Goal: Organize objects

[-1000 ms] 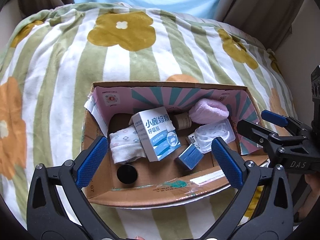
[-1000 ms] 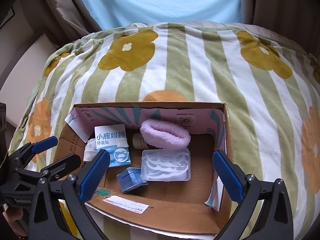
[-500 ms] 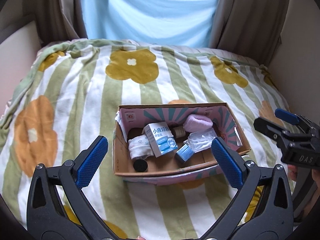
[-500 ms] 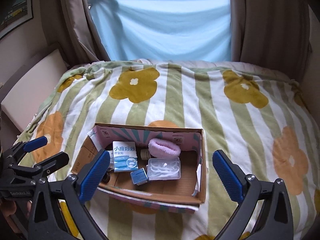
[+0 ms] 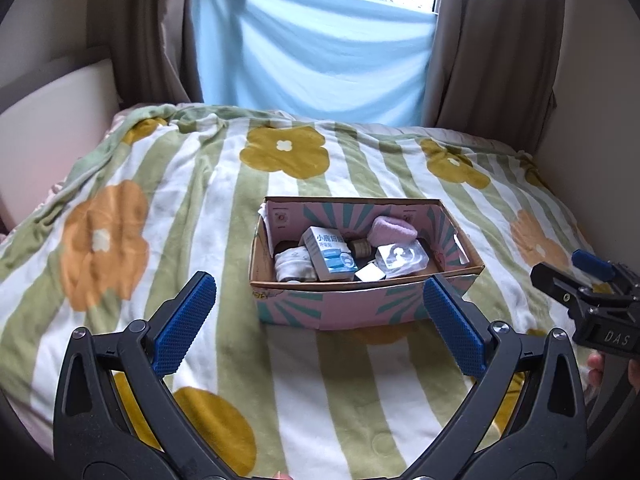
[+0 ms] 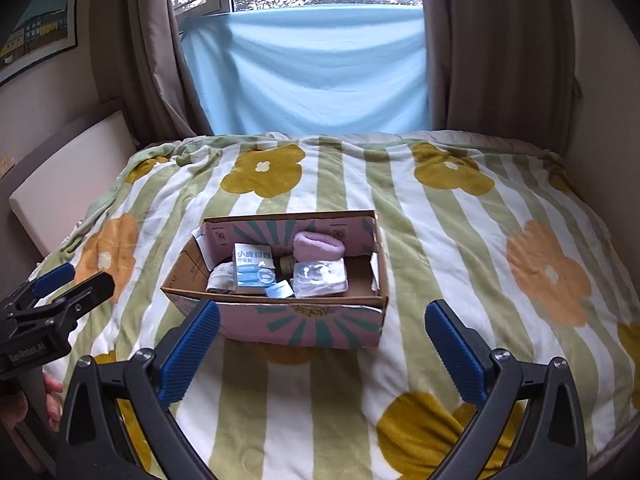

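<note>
box (image 5: 344,312) on blanket (image 5: 192,184), both grippers apparently empty

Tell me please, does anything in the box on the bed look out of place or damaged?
Nothing looks damaged or spilled. The items in the cardboard box lie in a loose jumble: the white and blue carton stands tilted against the rolled cloth, and a clear plastic case lies flat beside the purple towel.

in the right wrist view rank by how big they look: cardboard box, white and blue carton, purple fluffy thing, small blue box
1. cardboard box
2. white and blue carton; the purple fluffy thing looks about the same, so I won't rank them
3. small blue box
</note>
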`<control>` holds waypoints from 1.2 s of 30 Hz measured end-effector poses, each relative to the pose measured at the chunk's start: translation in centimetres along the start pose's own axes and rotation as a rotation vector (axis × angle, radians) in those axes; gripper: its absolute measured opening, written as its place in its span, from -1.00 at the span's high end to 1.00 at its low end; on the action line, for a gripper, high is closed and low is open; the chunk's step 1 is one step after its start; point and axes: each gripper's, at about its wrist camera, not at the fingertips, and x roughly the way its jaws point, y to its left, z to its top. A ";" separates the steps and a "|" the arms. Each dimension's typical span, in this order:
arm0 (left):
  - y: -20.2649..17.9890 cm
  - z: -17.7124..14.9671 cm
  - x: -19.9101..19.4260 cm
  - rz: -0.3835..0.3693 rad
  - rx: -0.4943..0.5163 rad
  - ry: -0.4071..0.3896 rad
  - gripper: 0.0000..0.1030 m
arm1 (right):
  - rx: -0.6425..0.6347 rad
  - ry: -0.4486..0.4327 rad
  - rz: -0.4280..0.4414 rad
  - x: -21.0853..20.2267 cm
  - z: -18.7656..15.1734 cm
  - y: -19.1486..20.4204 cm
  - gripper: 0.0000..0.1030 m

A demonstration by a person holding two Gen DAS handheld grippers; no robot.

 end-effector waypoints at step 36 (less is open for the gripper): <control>-1.1 -0.9 1.0 -0.025 0.012 0.030 -1.00 | -0.010 -0.040 -0.043 -1.1 0.1 0.4 -0.98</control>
